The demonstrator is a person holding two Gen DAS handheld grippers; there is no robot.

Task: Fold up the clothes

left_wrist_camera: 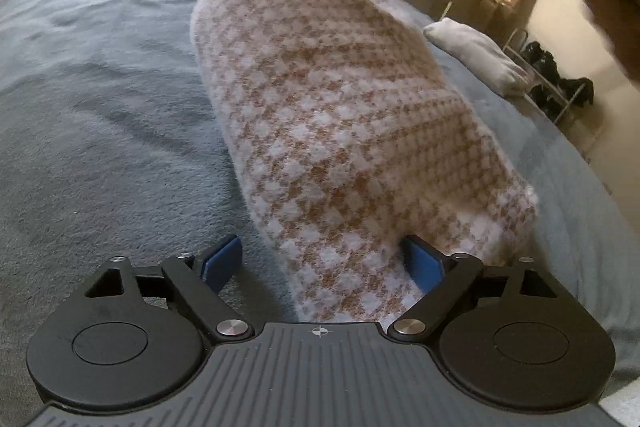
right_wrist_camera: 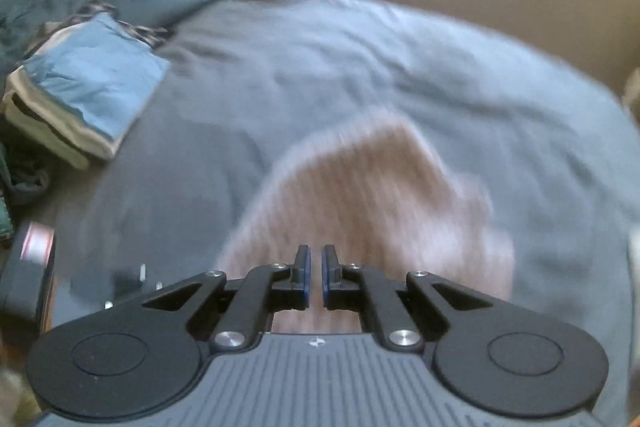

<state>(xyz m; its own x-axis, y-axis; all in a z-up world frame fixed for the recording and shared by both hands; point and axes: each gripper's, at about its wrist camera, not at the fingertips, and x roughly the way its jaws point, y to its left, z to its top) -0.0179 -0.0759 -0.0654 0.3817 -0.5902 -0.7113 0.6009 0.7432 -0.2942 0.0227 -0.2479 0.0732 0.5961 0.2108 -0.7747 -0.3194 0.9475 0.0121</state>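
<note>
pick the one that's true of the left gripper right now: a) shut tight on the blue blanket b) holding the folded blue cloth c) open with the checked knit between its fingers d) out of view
c: in the left wrist view the left gripper has its blue fingers spread wide, and the near end of the tan and white checked knit lies between them on the grey-blue blanket.
</note>
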